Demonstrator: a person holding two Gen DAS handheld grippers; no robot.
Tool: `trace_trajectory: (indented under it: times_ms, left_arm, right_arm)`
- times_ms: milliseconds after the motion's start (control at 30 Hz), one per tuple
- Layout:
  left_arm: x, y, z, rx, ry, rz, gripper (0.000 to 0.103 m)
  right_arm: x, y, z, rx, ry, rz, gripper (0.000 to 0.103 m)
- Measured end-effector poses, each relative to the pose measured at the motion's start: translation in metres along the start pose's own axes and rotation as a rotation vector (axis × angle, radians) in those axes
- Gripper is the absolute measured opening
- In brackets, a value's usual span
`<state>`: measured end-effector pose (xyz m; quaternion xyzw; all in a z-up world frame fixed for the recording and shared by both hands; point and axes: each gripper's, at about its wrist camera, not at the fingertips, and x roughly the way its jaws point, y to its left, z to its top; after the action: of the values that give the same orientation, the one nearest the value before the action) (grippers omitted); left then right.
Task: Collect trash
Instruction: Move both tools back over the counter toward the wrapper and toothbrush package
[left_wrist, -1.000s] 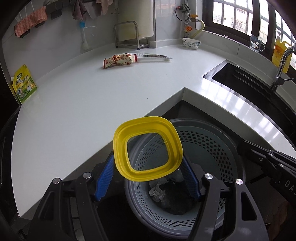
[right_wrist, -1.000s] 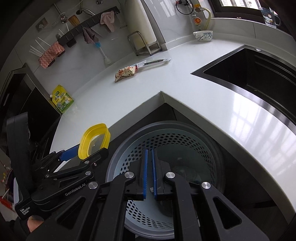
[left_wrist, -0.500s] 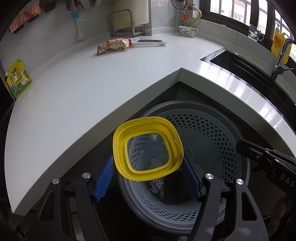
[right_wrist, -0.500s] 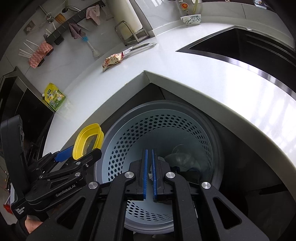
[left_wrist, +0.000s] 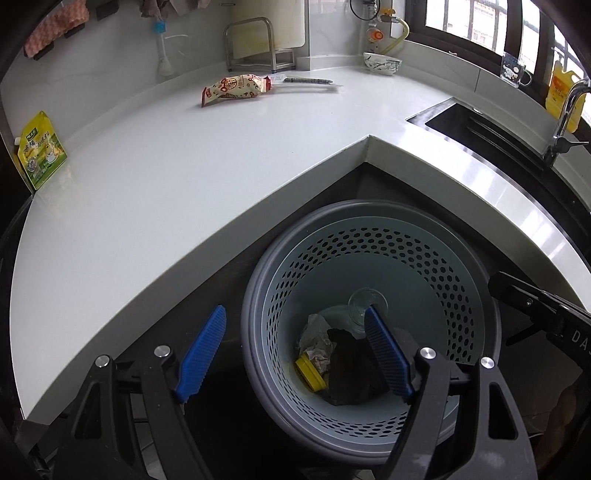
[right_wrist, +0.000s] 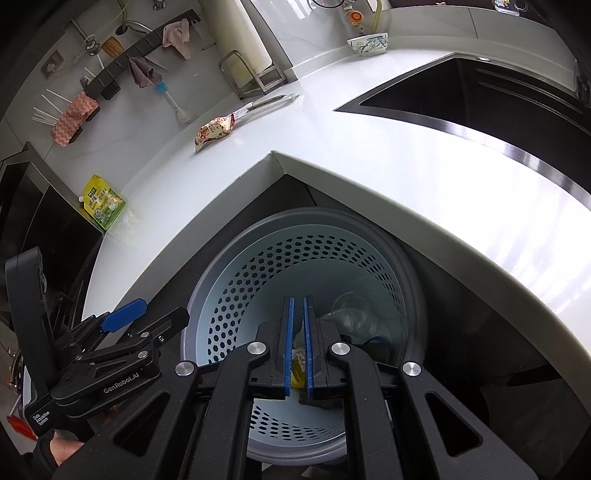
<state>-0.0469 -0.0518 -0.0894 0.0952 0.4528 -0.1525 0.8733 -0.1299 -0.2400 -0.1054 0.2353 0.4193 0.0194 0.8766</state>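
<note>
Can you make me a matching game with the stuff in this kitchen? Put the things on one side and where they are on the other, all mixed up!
Things:
1. yellow lid
2. snack wrapper
3. green pouch
4. bowl

Places:
A. leaning on the wall at the counter's left end
B. down in the trash basket
C. in the counter's back corner near the window
D. lying flat on the counter, next to a long packet

Pairs: 1-B, 2-D, 3-A, 4-C

The yellow lid (left_wrist: 311, 374) in the bin (left_wrist: 373, 236) is half buried under crumpled paper (left_wrist: 317, 341) and a dark scrap (left_wrist: 351, 365). The clear cup (left_wrist: 364, 306) is partly masked by a blue pad. Packet (left_wrist: 234, 88) print cannot be read.
</note>
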Motion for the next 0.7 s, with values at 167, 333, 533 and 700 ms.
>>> trace_trajectory:
  times_ms: [167,333,533,700]
  left_arm:
    - [-0.002,0.005,0.001,-0.011,-0.001,0.006,0.076]
    - [-0.008,0.012,0.009,-0.031,-0.023,0.018,0.078]
    - [-0.018,0.019,0.026,-0.036,-0.047,0.037,0.078]
    - [-0.031,0.026,0.051,-0.06,-0.099,0.043,0.083]
  right_arm:
    - [-0.002,0.001,0.0,-0.007,-0.004,0.014,0.006]
    - [-0.005,0.005,0.005,-0.024,-0.019,0.028,0.012]
    - [-0.008,0.012,0.019,-0.065,-0.033,0.029,0.016]
    - [-0.015,0.016,0.045,-0.11,-0.056,0.05,0.024]
